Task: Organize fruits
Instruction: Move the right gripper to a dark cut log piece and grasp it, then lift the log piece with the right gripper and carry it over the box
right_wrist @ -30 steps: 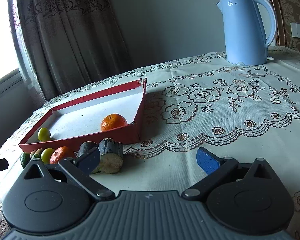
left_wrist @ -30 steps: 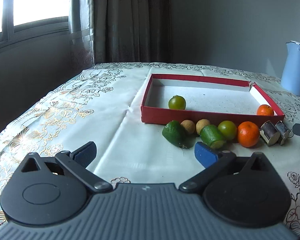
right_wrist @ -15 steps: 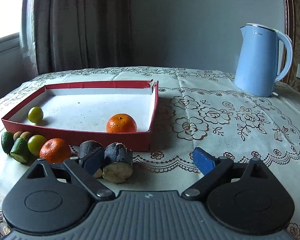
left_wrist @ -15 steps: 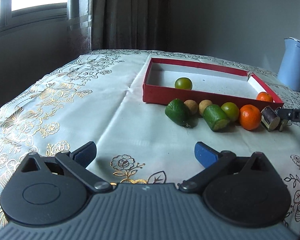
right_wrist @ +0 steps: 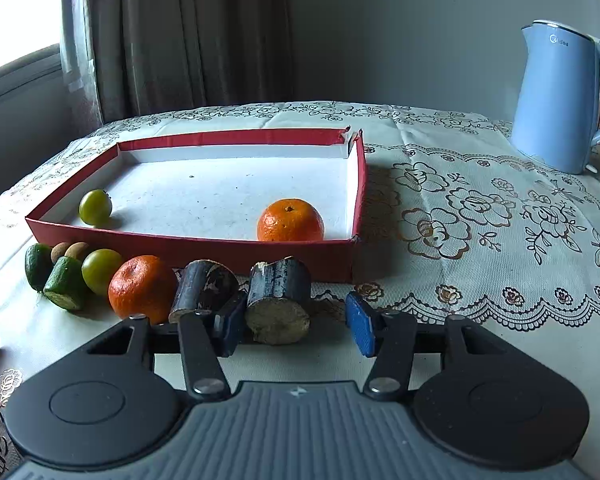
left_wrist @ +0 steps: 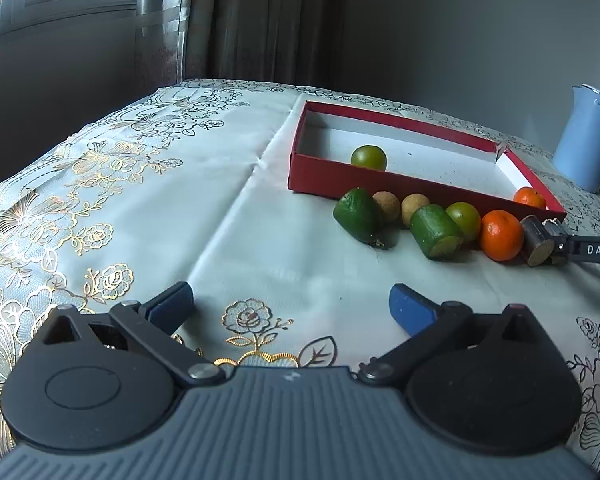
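A red tray (right_wrist: 188, 245) holds a green lime (right_wrist: 95, 207) and an orange (right_wrist: 290, 220). In front of it lies a row: two green cut pieces (left_wrist: 358, 214) (left_wrist: 436, 231), two brown longans (left_wrist: 386, 205), a lime (left_wrist: 463, 216), an orange (left_wrist: 501, 235) and two dark sugarcane stubs (right_wrist: 278, 300) (right_wrist: 202, 292). My right gripper (right_wrist: 296, 322) is open with its fingers either side of the right stub, narrowed but apart from it. My left gripper (left_wrist: 290, 306) is open and empty, well short of the row.
A light blue kettle (right_wrist: 556, 96) stands at the back right of the flowered tablecloth (left_wrist: 140, 184). Curtains and a window are behind the table's far left. The right gripper's finger (left_wrist: 596, 249) shows at the right edge of the left wrist view.
My right gripper has moved in around the right sugarcane stub and its jaws have narrowed. My left gripper has drawn back from the row of fruit.
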Demonstrator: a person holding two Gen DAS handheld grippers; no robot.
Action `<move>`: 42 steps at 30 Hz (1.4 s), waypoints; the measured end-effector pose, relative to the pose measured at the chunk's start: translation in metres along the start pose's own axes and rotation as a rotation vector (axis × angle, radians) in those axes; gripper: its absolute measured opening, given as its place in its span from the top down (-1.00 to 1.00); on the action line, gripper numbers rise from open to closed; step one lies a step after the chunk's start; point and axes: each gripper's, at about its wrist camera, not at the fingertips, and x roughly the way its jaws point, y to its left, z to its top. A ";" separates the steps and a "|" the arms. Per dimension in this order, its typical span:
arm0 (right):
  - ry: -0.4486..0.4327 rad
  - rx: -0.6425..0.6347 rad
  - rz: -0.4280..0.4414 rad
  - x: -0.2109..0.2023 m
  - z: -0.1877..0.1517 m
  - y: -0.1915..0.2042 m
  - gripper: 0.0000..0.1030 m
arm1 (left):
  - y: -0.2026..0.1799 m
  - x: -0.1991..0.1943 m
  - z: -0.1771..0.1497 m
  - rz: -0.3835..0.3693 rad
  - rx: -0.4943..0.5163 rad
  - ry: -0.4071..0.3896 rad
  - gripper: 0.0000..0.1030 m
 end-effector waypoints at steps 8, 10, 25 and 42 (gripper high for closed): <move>-0.002 -0.002 0.024 0.000 0.000 0.001 0.29 | 0.001 0.001 0.000 -0.001 -0.002 0.002 -1.00; -0.002 -0.003 0.029 0.000 0.000 0.001 0.36 | 0.001 0.001 0.000 0.000 -0.002 0.003 -1.00; -0.003 -0.007 0.027 -0.001 -0.001 0.002 0.38 | 0.000 0.001 0.000 0.007 0.007 0.010 -1.00; -0.024 -0.034 -0.004 -0.021 -0.017 0.010 0.38 | -0.004 0.002 0.000 0.025 0.021 0.019 -1.00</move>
